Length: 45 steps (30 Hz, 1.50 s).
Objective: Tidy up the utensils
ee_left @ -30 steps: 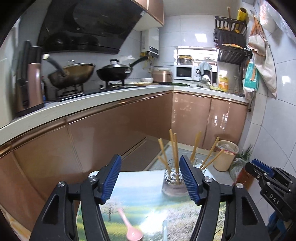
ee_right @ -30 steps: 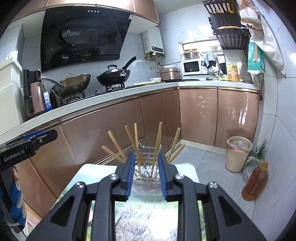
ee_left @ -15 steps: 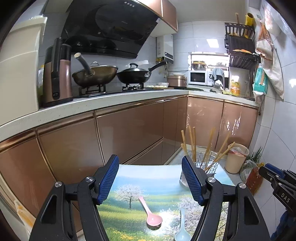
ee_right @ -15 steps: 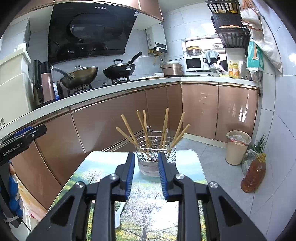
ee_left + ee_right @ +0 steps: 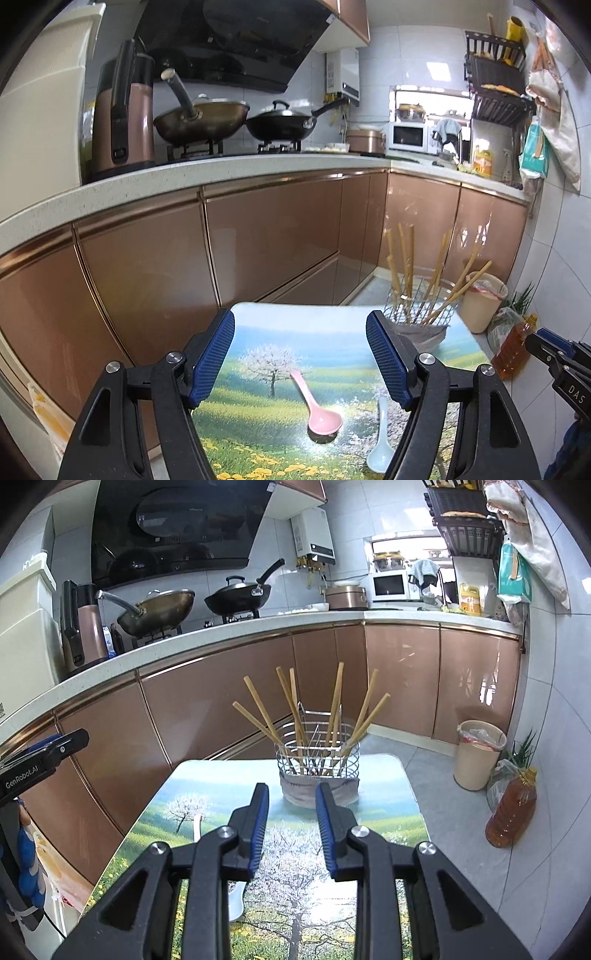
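In the left wrist view, the left gripper was wide open and held nothing, above the table with its glossy printed landscape. The pink spoon lay just below and ahead of it, between the two blue ribbed pads; its long axis ran diagonally, the handle toward the wire basket, the bowl toward the camera. A white spoon lay beside the pink one, farther from the basket and partly behind the right finger. Both spoons looked smooth, probably plastic or ceramic. In the right wrist view, the right gripper was only partly open and empty, pointed at the basket, a round cage of thin shiny wire with wooden chopsticks fanning out. I judged the left gripper to be nearer the pink spoon.
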Available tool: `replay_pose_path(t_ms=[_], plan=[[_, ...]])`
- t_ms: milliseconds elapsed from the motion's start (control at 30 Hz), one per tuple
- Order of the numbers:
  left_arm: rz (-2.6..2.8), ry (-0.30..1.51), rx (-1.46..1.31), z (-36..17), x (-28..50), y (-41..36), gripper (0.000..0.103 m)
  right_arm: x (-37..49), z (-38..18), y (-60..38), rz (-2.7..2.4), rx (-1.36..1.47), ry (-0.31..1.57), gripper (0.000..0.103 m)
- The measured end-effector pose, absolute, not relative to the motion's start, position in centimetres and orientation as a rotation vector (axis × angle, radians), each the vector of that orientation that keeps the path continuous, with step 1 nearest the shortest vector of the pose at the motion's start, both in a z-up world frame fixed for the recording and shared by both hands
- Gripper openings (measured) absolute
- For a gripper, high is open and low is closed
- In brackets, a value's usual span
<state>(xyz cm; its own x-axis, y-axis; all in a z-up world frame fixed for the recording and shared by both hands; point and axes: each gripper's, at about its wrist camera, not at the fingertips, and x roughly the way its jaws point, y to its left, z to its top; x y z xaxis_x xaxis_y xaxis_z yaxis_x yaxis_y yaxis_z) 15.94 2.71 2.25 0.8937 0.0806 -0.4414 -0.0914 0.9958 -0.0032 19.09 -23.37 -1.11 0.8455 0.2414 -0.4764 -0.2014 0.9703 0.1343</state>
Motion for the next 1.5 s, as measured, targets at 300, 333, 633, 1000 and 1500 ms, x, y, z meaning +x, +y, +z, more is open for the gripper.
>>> replay_pose_path(t_ms=[300, 333, 633, 1000, 1500], plan=[[0.093, 0.626, -0.097, -2.2, 20.0, 5.9, 0.073, 22.5, -4.0, -21.9, 0.265, 0.067, 0.601, 0.038], [0.095, 0.654, -0.112, -2.9, 20.6, 6.5, 0.073, 22.9, -4.4, -21.7, 0.272, 0.065, 0.613, 0.038], [0.061, 0.981, -0.272, -11.4, 26.0, 10.3, 0.073, 27.9, -11.2, -18.6, 0.355, 0.038, 0.856, 0.038], [0.043, 1.184, -0.283, -16.9, 31.6, 8.6, 0.073, 31.2, -18.0, -14.9, 0.463, 0.062, 1.116, 0.038], [0.043, 1.269, -0.281, -18.7, 34.4, 7.2, 0.048, 32.2, -19.4, -12.4, 0.438, 0.013, 1.189, 0.029]])
